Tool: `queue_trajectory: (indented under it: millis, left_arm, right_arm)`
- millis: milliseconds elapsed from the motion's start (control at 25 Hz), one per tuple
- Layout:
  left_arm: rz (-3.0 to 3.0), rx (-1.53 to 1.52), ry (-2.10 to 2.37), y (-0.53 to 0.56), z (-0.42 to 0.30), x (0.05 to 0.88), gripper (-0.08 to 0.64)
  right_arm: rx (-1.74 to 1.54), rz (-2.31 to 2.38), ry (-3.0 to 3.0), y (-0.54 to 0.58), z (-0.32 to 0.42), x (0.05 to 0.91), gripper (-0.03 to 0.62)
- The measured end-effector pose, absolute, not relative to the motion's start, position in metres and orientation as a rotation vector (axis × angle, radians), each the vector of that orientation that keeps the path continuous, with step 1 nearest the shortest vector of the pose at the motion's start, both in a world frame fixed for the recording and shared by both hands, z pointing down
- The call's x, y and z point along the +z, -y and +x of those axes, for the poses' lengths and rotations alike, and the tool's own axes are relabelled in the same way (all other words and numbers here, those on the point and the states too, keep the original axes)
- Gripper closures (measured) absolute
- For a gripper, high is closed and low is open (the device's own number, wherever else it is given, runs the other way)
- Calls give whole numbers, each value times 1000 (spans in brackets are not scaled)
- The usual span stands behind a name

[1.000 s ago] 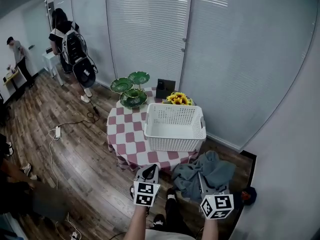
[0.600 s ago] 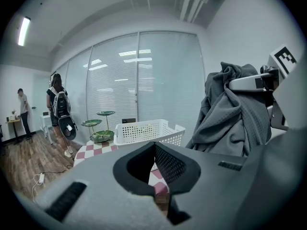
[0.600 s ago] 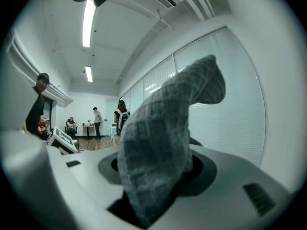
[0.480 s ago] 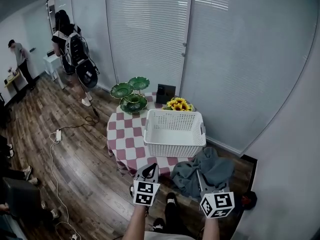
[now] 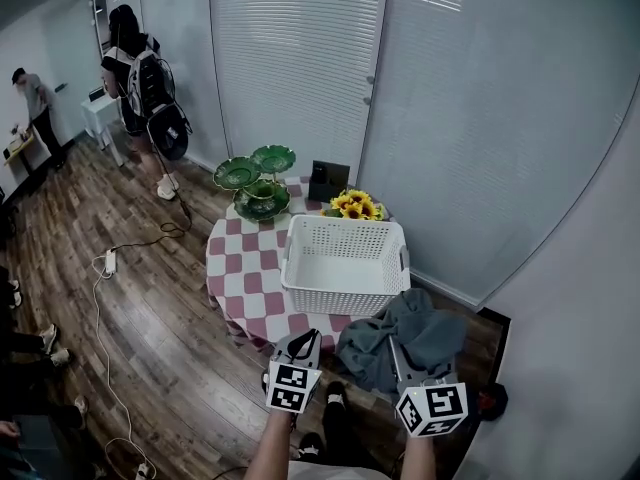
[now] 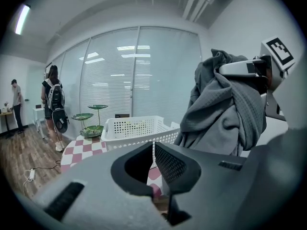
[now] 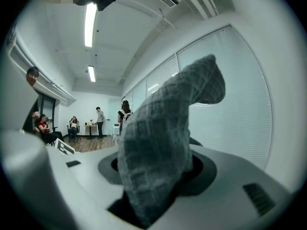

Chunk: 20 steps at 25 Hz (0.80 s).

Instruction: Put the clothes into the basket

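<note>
**Grey garment in the right claw, short of the basket**

Under me ran a floor [image 5: 120, 298] of brown wood planks, and ahead stood a wall of pale, fine-slatted blinds [image 5: 300, 58]. The round surface [image 5: 240, 268] wore a red-and-white chequered cloth that draped over its edge. On its right half sat the basket [image 5: 340, 296], a white plastic rectangle with rounded corners and walls pierced by rows of small holes.

The grey garment [image 5: 400, 333], a soft, waffle-textured fabric, hung in loose, heavy folds just in front of the basket's near right corner, outside it and off the surface. My right claw [image 5: 403, 358] was clenched on a bunched fold of that garment; in the right gripper view the cloth rose from between the jaws in a thick, bent column.

My left claw [image 5: 298, 346] was closed with nothing in it, its mesh-textured pad meeting the other along a thin seam, and it pointed at the basket's near wall.

Behind the basket stood glossy green leaf-shaped dishes [image 5: 258, 178], a small dark box [image 5: 329, 180] and yellow sunflowers [image 5: 352, 205].
</note>
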<state>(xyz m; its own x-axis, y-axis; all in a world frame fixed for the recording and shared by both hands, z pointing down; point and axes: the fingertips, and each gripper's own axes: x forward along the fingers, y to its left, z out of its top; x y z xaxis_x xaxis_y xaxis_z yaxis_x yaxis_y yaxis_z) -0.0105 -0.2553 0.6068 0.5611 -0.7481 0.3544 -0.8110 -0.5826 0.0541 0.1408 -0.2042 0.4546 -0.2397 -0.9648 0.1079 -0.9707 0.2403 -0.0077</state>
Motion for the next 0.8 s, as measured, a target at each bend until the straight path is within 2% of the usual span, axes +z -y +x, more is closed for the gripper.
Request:
queue_trajectory:
  millis: [800]
  left_arm:
    - [2594,462,1386,338,5,580,546]
  right_arm:
    - [107,1892,2457,285,147,439,374]
